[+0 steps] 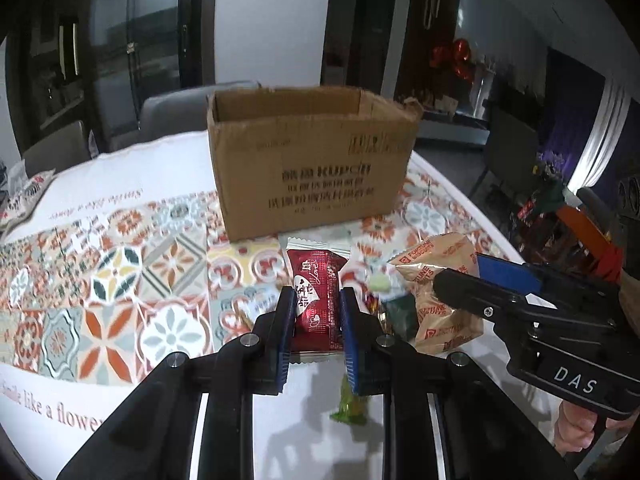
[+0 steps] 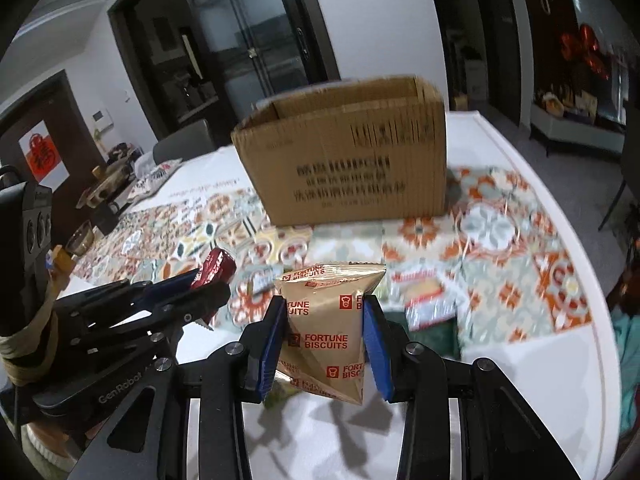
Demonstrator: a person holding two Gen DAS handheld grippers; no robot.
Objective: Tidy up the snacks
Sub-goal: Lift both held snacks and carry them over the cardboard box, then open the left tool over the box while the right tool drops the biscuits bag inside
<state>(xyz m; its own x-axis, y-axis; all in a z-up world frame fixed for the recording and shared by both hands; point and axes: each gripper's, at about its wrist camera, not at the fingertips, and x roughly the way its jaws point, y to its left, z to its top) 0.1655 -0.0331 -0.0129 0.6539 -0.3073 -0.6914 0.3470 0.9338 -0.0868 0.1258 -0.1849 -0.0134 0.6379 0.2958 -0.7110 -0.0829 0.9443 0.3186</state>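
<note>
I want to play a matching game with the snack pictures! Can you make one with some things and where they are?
Things:
1. red snack packet
2. Fortune Biscuits bag
3. cardboard box
4. green candy

Places:
A. standing open at the top on the patterned tablecloth
B. lying on the white part of the cloth, under the left gripper
C. pinched in the right gripper
D. pinched in the left gripper

Pairs: 1-D, 2-C, 3-A, 4-B

White walls (image 2: 372, 12), dark glass doors (image 2: 256, 40), grey chair (image 1: 176, 108)
</note>
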